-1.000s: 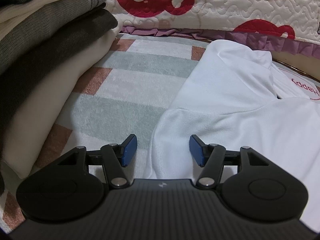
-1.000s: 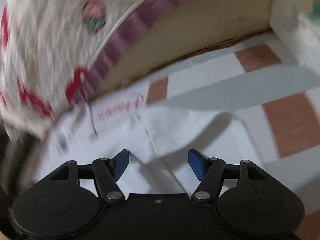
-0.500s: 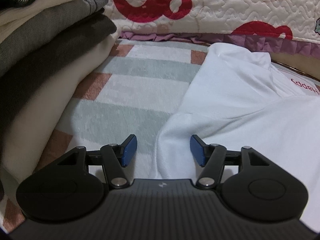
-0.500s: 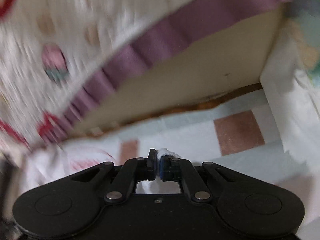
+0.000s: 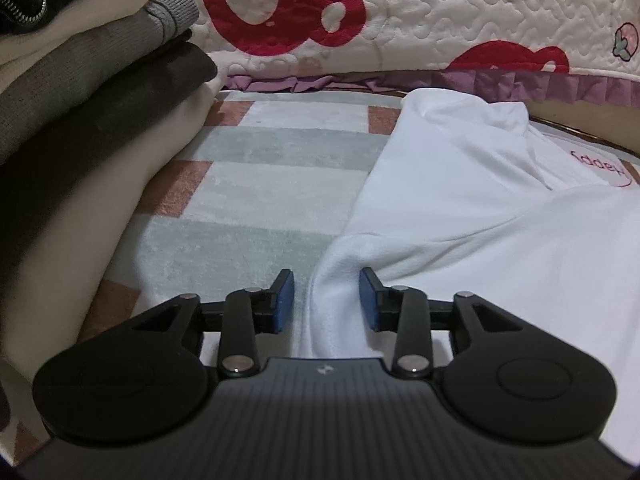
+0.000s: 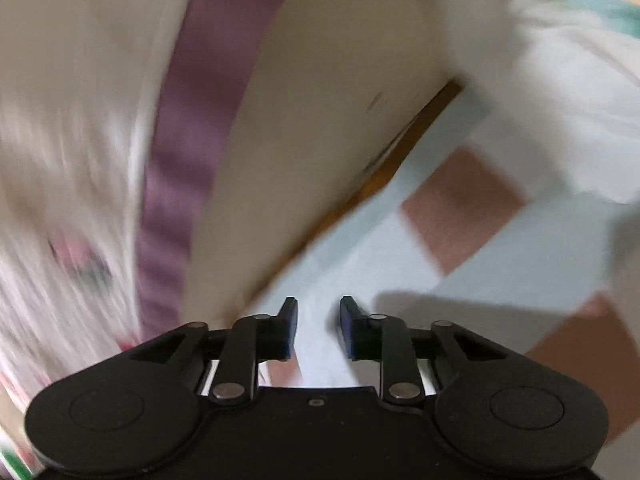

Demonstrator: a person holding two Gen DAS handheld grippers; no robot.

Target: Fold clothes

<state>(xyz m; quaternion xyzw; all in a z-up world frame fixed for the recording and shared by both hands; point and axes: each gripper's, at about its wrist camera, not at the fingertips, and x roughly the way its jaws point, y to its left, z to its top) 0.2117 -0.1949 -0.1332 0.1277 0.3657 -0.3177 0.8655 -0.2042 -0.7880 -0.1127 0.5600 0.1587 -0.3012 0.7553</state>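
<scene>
Lying on the checked blanket, the white shirt runs lengthwise away from the left gripper, collar end toward the quilt.
Left jaws closing around a raised shirt fold, not yet pinching; right gripper opening, nothing clamped.

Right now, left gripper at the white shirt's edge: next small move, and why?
Probably finish closing the left gripper on the raised fold of the white shirt. Its jaws are closing, with that ridge of fabric between them; the right-hand pad touches the cloth, the other pad is clear. The right gripper is opening with nothing visible between its jaws, in a blurred view, so it holds nothing yet.
</scene>
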